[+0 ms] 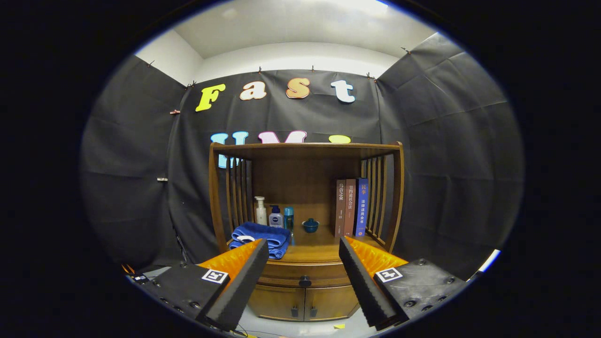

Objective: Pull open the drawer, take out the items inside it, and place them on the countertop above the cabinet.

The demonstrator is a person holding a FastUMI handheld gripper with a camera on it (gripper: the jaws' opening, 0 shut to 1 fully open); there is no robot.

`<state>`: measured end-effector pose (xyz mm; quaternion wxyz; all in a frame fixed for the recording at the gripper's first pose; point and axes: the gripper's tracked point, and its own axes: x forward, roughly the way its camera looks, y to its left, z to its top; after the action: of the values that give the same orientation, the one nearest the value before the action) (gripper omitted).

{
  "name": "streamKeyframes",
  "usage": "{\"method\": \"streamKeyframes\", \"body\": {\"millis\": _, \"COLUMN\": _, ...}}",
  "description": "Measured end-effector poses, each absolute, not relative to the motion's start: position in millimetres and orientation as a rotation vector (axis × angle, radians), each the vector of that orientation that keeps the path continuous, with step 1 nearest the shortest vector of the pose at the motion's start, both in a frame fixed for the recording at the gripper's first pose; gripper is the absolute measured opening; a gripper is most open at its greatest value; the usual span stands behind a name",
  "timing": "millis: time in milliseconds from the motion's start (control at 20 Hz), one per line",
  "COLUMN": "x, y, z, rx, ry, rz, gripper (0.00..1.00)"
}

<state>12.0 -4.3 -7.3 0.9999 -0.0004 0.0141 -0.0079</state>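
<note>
A: Beyond the fingertips, item one: wooden cabinet [305,281] with an open shelf alcove on top. State of the drawer [305,274]?

B: Closed, flush with the cabinet front. Its dark round knob [305,281] sits between the two fingers and further off. Two small doors [303,303] below it, also closed.

A: The gripper [304,248]?

B: Fingers spread wide apart, holding nothing, well short of the cabinet. The knob shows in the gap between them.

A: Countertop [319,249] contents, left to right?

B: Folded blue towel [260,237] at the front left, partly hidden behind the left fingertip. Behind it, a white pump bottle [260,211], a smaller bottle with a dark cap [276,217], and a slim teal container [288,218], standing close together. Small dark blue bowl [310,226] near the middle. Three upright books [351,206] side by side at the right, against the slatted side rail [380,202].

A: Drawer contents?

B: Cannot tell; the drawer is shut.
</note>
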Motion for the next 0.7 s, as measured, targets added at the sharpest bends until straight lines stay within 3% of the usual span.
{"method": "streamKeyframes", "body": {"millis": 700, "x": 63, "y": -6, "z": -96, "rx": 0.024, "ry": 0.172, "rz": -0.024, "gripper": 0.98}}
